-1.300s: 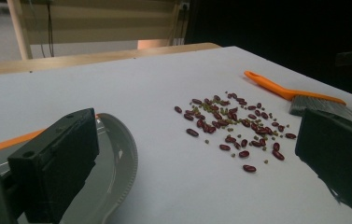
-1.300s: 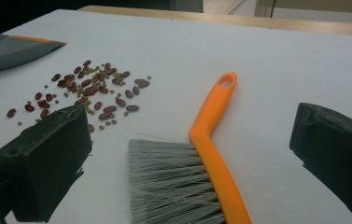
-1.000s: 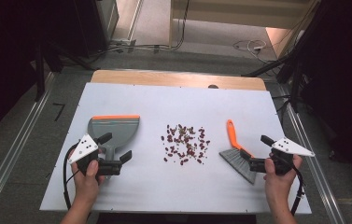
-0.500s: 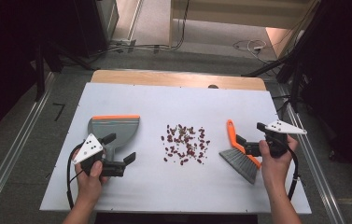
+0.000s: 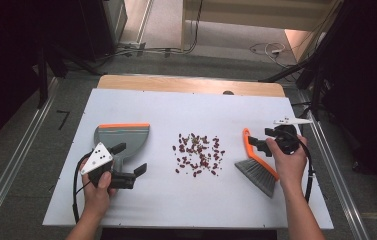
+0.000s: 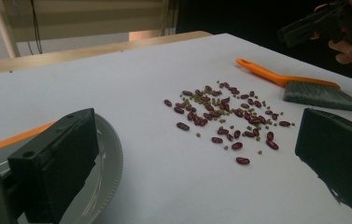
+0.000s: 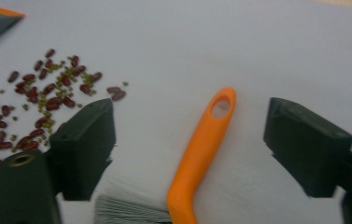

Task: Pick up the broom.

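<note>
Right gripper view: brush handle (image 7: 201, 149) lies untouched between the right claw's (image 7: 190, 144) jaws.

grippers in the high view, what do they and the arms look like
The left gripper and the right gripper are both black, with two blocky square-ended jaws. Each carries a pale grey three-cornered plate with small dark dots on top and trails a looping black cable. The forearms are bare, no sleeves or gloves.

The high view looks forward and down on the whole white counter (image 5: 186, 107) from above the person's side. The left claw view sits low and close over the counter, facing across the beans (image 6: 225, 116) toward the brush (image 6: 304, 88). The right claw view looks down from close above the brush handle (image 7: 201, 144), sharing beans and brush with both others.
</note>
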The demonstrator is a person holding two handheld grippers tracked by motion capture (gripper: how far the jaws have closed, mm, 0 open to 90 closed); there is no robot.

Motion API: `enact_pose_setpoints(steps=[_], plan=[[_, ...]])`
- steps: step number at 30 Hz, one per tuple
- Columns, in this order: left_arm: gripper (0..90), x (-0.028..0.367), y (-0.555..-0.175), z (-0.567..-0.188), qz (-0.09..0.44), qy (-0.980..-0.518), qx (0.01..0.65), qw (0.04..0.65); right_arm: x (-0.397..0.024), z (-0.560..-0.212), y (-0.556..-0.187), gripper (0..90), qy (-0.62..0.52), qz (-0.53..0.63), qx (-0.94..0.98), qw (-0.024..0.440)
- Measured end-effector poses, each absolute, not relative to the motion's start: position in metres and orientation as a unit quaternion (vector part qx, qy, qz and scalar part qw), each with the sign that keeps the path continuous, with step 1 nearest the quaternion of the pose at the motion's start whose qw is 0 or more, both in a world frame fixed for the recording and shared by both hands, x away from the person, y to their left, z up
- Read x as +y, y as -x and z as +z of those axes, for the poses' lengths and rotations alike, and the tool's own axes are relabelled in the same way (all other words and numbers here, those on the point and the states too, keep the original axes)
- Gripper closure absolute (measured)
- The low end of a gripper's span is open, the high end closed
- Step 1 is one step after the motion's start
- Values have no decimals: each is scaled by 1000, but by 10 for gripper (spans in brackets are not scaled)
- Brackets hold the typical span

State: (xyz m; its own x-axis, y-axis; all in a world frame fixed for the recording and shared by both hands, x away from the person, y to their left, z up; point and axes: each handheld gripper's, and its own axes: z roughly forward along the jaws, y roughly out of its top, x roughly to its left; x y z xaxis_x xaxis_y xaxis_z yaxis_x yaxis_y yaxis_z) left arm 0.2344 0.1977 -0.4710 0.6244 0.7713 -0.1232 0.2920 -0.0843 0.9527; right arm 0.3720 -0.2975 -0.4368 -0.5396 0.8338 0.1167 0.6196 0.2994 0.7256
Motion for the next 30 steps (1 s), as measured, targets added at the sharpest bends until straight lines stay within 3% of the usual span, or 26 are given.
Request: enact_pose_setpoints(steps=[4,11,14,24,30], plan=[[3,198,-234,-470,213,-704,378,562,-295,-447,-377,394,-485,355,789,126],[3,198,-233,-470,215,-707,377,559,-286,-465,-381,455,-510,293,804,83],[3,198,-233,-470,215,-708,376,558,-284,-469,-379,459,-509,265,813,97],[3,199,-233,-470,213,-707,378,559,-272,-477,-373,630,-538,210,811,98],[3,196,-233,-471,211,-709,378,557,-262,-477,-370,648,-535,179,817,120]])
